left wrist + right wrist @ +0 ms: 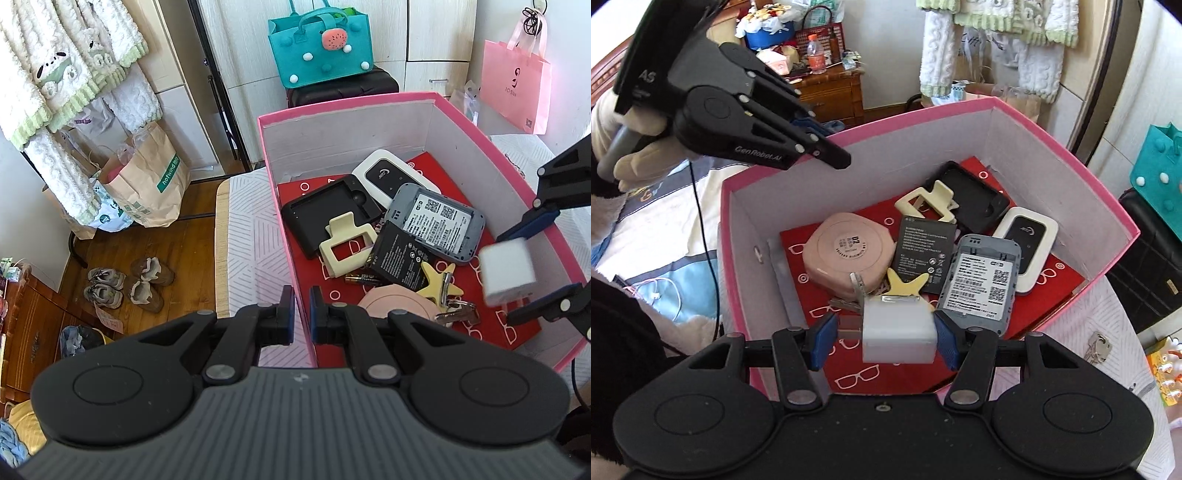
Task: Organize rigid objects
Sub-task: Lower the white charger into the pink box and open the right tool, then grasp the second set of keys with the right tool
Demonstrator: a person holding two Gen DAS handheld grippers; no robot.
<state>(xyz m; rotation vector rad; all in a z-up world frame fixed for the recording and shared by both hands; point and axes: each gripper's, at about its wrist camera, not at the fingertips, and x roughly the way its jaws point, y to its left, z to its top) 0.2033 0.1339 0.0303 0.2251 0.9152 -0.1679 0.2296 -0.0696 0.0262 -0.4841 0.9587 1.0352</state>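
While the right gripper [886, 341] is hovering over the near edge of the pink box [1027, 122], its fingers [946, 341] are standing spread around a white charger cube [897, 332]; the right pad is touching the cube's side and a gap is showing at the left pad, so whether the cube is being pinched cannot be told. In the left wrist view the cube [508, 271] is appearing blurred between those fingers, above the box's right side. The left gripper [303, 314] is hanging over the box's wall, its fingers [287, 314] sitting close together with only a narrow gap and nothing between them. Inside the box, on a red card [886, 373], a pink round case [846, 254], a black battery [925, 251], a grey router shell [980, 280], a white router [1027, 247], a cream clip [925, 201] and a black cover [971, 199] are lying piled together, and a yellow star keyring [905, 286] is lying just beyond the cube.
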